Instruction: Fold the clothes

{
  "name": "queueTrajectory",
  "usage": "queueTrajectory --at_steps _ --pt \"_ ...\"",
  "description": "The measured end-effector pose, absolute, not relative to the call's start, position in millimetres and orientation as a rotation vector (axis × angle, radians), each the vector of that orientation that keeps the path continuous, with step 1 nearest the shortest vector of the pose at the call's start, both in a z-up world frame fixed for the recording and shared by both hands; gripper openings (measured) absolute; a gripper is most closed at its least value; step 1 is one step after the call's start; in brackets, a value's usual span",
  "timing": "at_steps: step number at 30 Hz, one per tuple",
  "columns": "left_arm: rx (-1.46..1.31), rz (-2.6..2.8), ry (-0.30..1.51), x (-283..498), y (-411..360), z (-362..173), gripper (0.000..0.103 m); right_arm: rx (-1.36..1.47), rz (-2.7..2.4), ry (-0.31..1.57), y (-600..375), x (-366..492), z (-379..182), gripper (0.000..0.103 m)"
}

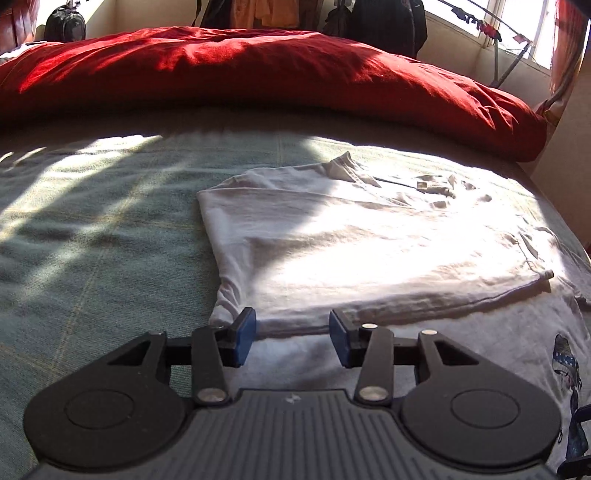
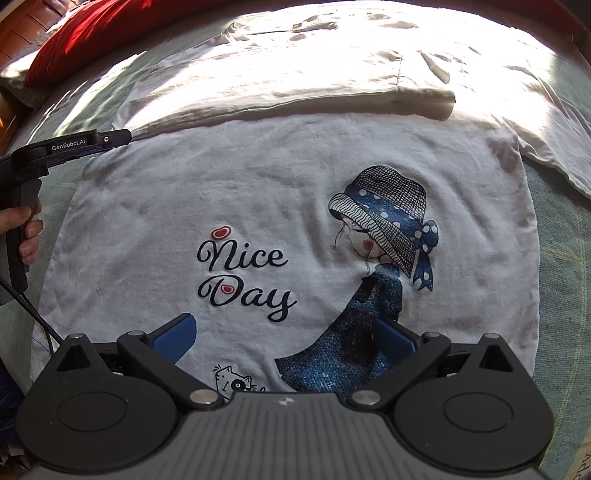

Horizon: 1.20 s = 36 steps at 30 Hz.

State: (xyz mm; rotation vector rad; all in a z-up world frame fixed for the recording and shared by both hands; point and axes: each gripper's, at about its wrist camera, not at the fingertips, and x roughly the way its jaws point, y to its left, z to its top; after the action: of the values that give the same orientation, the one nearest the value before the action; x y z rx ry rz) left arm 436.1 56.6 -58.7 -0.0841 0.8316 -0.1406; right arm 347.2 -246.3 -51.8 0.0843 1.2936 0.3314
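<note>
T-shirt point(image 2: 280, 221) print: "Nice Day" in dark script, with red hearts.
Left gripper point(image 2: 110, 139) side: "GenRobot.AI" in white letters.

T-shirt point(image 2: 295, 206) lies on bed point(image 1: 92, 229) (quilt point(image 1: 258, 81) behind).

Home bedroom: bed point(image 1: 92, 221) with red duvet point(image 1: 258, 81), hanging clothes point(image 1: 273, 13), backpack point(image 1: 65, 24), sunlit window point(image 1: 517, 26).

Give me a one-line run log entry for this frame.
task: fold clothes | white T-shirt: one side folded over, print up | left hand-held gripper: open, at fold edge | right hand-held gripper: open, above print
</note>
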Motion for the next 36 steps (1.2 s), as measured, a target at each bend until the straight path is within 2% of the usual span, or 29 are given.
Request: queueTrajectory --at_steps 3,6,11,16,24,30,33,36 --pt "-0.044 -0.133 0.847 447.7 51.6 -62.8 0.051 0.081 0.332 1.272 -244.8 347.8 -46.3 0.103" --pt "-0.06 -0.106 0.9 452.5 51.3 -69.5 0.05 0.084 0.324 1.234 -245.3 350.6 -38.7 0.103" --pt "-0.062 -0.083 0.86 444.8 51.8 -54.2 0.053 0.096 0.319 1.161 -251.7 365.2 -30.5 0.103" --pt "-0.167 -0.038 0.901 452.1 65.4 -52.4 0.054 0.121 0.362 1.078 -247.7 401.9 -29.5 0.103" --pt "-0.232 0.028 0.851 461.7 88.2 -40.2 0.06 0.273 0.48 0.929 -212.7 484.9 -21.7 0.103" --pt "-0.256 0.107 0.86 462.8 115.3 -43.6 0.062 0.436 0.598 1.011 -176.2 526.8 -54.3 0.103" --pt "-0.252 0.124 0.879 460.9 120.7 -50.0 0.062 0.438 0.598 1.058 -173.4 529.7 -69.7 0.103" --pt "-0.261 0.13 0.898 459.3 122.7 -56.1 0.062 0.409 0.561 1.029 -193.6 524.7 -69.3 0.103"
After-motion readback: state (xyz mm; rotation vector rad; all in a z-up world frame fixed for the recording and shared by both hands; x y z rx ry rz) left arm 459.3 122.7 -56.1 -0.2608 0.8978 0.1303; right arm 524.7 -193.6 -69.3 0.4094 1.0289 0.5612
